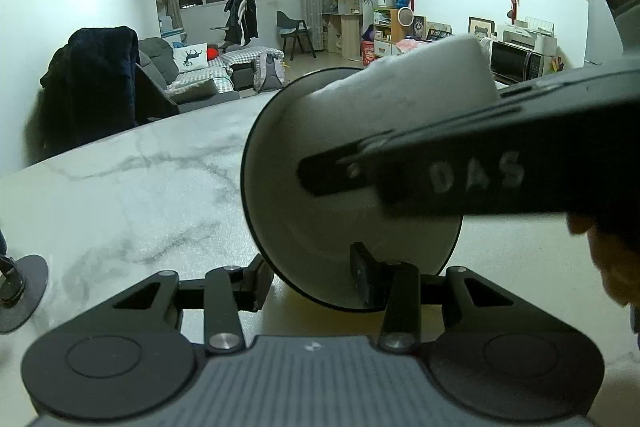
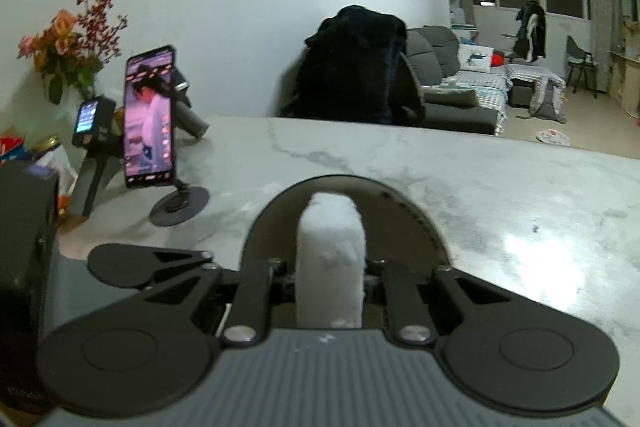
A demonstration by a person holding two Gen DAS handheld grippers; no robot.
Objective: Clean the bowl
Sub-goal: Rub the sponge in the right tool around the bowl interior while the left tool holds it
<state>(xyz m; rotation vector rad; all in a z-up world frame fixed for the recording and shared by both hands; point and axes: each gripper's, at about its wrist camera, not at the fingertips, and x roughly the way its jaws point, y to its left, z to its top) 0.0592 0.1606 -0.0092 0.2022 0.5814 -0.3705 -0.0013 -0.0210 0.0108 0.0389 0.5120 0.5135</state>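
Right claw (image 2: 330, 273) pinching fluffy white sponge (image 2: 330, 259) inside round bowl (image 1: 280, 163).

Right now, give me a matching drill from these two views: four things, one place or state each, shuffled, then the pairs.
Things:
1. bowl
2. white cloth
3. phone
4. dark coat

Places or states:
A. draped over a chair behind the table
B. tipped on its side, rim pinched by the left gripper
C. upright on a stand, screen lit
D. clamped in the right gripper, pushed into the bowl

Pairs: 1-B, 2-D, 3-C, 4-A
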